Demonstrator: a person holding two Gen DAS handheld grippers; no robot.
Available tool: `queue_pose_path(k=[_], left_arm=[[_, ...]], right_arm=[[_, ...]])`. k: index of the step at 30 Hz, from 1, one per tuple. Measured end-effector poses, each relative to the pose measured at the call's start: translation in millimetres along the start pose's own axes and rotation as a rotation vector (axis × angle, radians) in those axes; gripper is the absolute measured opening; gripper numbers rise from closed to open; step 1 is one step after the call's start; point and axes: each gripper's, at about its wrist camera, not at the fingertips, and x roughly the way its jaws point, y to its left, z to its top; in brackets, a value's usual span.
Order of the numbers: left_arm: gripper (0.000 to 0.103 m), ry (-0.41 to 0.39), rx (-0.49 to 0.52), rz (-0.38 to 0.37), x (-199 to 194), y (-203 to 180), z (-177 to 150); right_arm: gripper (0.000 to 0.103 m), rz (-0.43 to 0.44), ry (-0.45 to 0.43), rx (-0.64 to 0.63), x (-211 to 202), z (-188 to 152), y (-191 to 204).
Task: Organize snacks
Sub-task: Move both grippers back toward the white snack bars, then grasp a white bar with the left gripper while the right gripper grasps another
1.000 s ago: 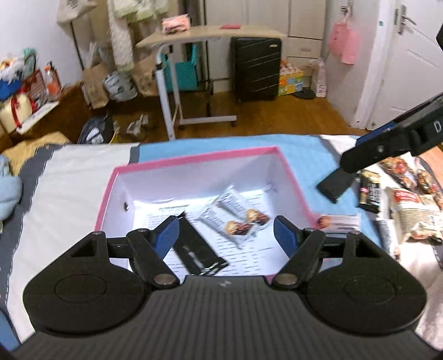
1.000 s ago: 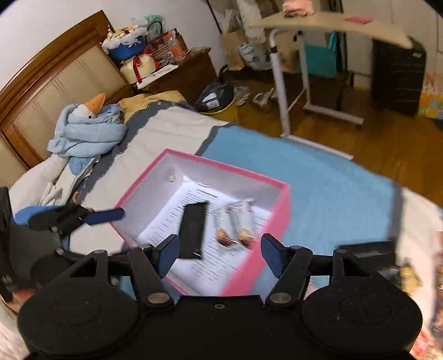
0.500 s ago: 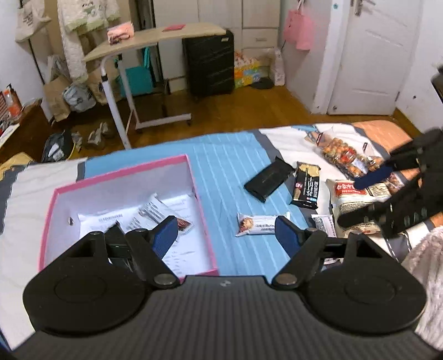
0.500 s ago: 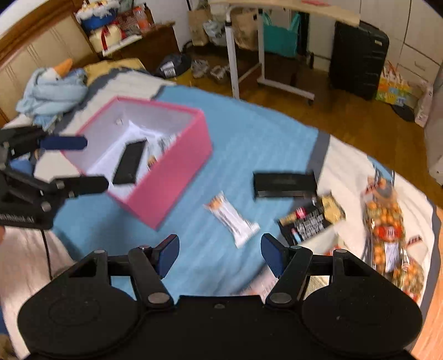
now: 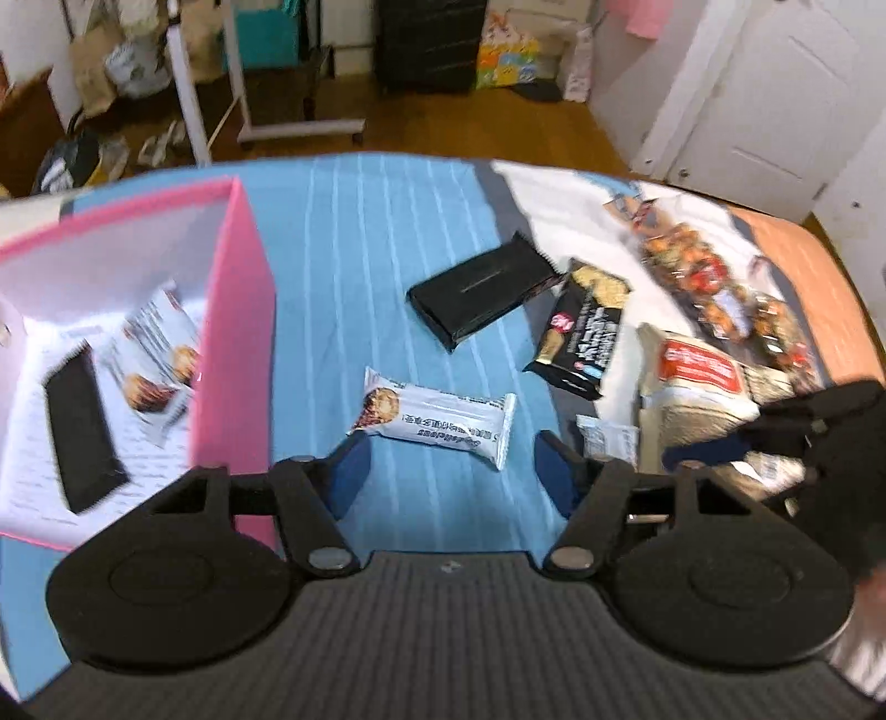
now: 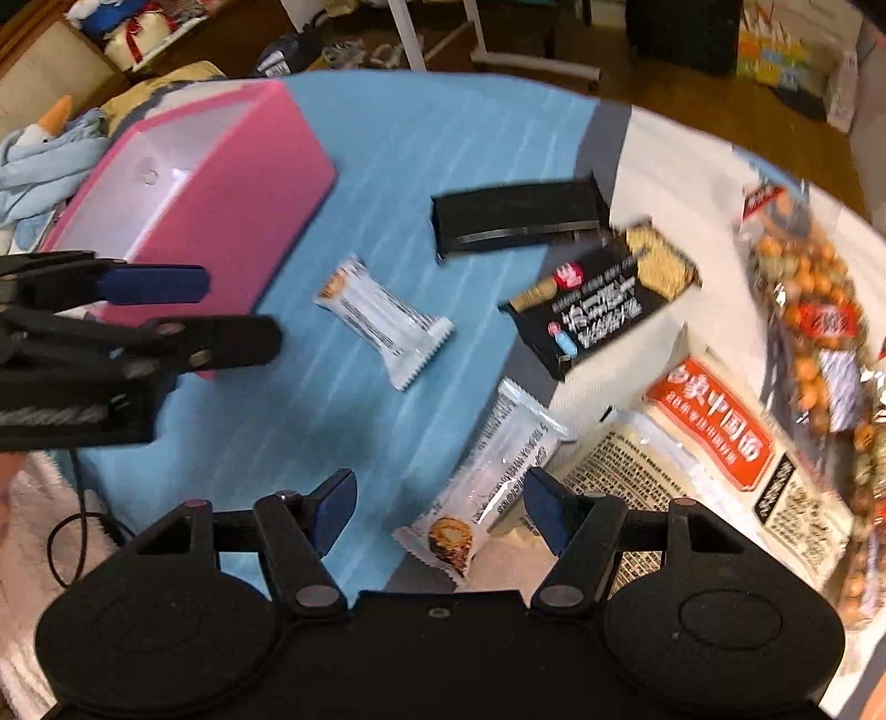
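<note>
A pink box (image 5: pixel 232 310) stands on the blue sheet at the left, holding a black bar (image 5: pixel 83 426) and cookie packets (image 5: pixel 160 360). A white cookie bar (image 5: pixel 437 423) lies just beyond my left gripper (image 5: pixel 451 465). Its jaws are closing with nothing pressed between them. My right gripper (image 6: pixel 437 498) is open above a second white cookie bar (image 6: pixel 487 482), which lies between its fingers without touching the pads. Further out lie a black packet (image 5: pixel 482 291) and a black cracker pack (image 5: pixel 581 338). Each gripper shows in the other's view: the left gripper (image 6: pixel 238 310), the right gripper (image 5: pixel 720 437).
A white bag with a red label (image 6: pixel 709 432) and a bag of nuts (image 6: pixel 814 310) lie at the right of the bed. A blue cloth bundle (image 6: pixel 39 160) lies beyond the box. A rolling desk (image 5: pixel 188 111) and a suitcase (image 5: pixel 432 44) stand on the wooden floor past the bed's edge.
Both grippers have swung from over the pink box to the right and down toward the loose snacks. The left jaws have narrowed. The right jaws keep the same width.
</note>
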Motion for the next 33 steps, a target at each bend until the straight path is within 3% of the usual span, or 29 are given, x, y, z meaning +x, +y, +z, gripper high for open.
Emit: queue_pose_path(k=[7, 12, 14, 18, 22, 27, 33], left_arm=[[0.057, -0.02, -0.103, 0.092, 49.9, 12.0, 8.1], [0.058, 0.027, -0.2, 0.041, 71.8, 26.6, 11.6], [0.06, 0.024, -0.22, 0.043, 76.2, 28.2, 11.9], [0.06, 0.011, -0.225, 0.047, 84.9, 27.6, 11.3], [0.051, -0.014, -0.166, 0.072, 88.2, 21.5, 8.9], [0.042, -0.049, -0.112, 0.029, 84.1, 15.4, 7.5], [0.041, -0.075, -0.079, -0.005, 75.8, 3.2, -1.2]], right_arm=[[0.06, 0.016, 0.029, 0.073, 18.4, -1.7, -13.3], [0.06, -0.008, 0.043, 0.08, 28.5, 3.4, -12.6], [0.055, -0.038, 0.044, 0.066, 34.3, 5.9, -11.0], [0.042, -0.1, 0.044, -0.008, 44.8, 9.0, -6.4], [0.032, -0.103, 0.0, -0.051, 41.0, 9.3, -3.8], [0.031, -0.088, -0.078, -0.096, 35.6, 12.5, -1.6], [0.034, -0.1, -0.035, -0.083, 45.5, 13.1, -3.1]])
